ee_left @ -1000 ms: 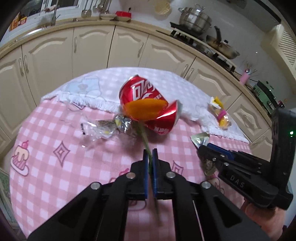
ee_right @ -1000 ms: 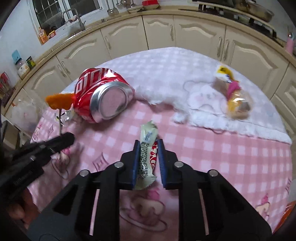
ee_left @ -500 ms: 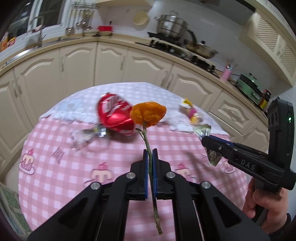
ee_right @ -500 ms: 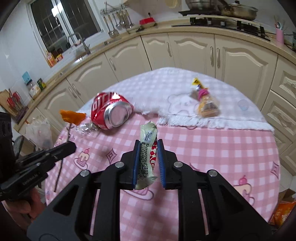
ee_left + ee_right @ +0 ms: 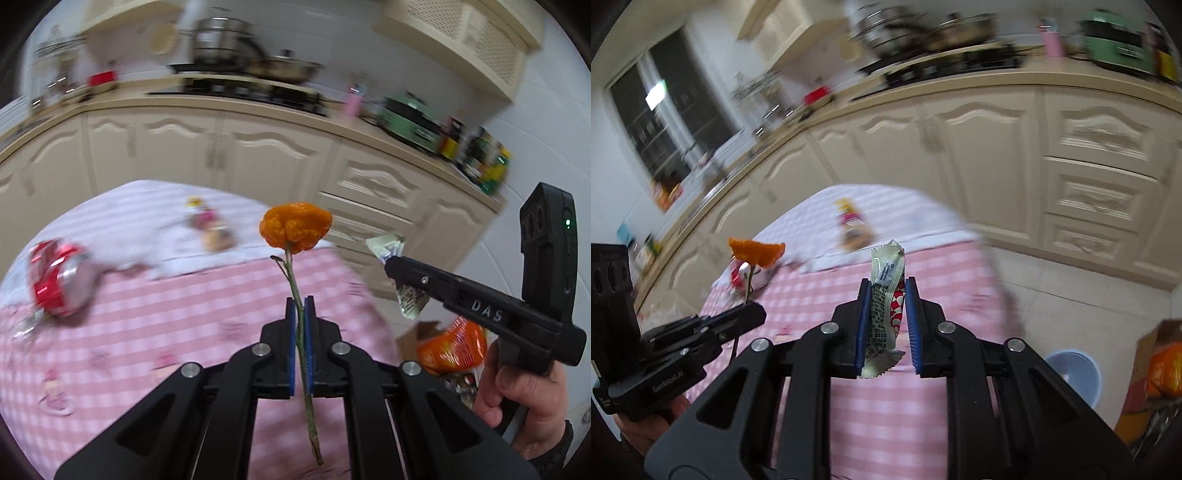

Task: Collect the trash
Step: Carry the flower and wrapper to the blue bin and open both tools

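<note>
The left gripper (image 5: 300,306) is squeezed tight on the thin green stem of an orange flower (image 5: 295,227). The flower head stands straight up above the blue pads, and the bottom of the stem hangs down below them. The flower is up in the air over the table, not touching it.

The right gripper (image 5: 888,295) is closed on a pale snack wrapper (image 5: 886,280). The wrapper stands upright between the blue pads, with its crinkled top poking out above them and its bottom edge sticking out underneath. It is also up in the air, near the right edge of the table (image 5: 184,332), which has a pink checked cloth.

A squashed red can (image 5: 59,277) lies on its side on the pink cloth, far to the left. A small see-through bag (image 5: 212,229) with yellow and pink bits lies on the white cloth at the back of the table. Both look blurry.

On the floor to the right there is a cardboard box (image 5: 1160,373) with an orange bag inside, and just beside it a light blue bin (image 5: 1078,376). Cream cupboards (image 5: 979,147) run along behind the table
</note>
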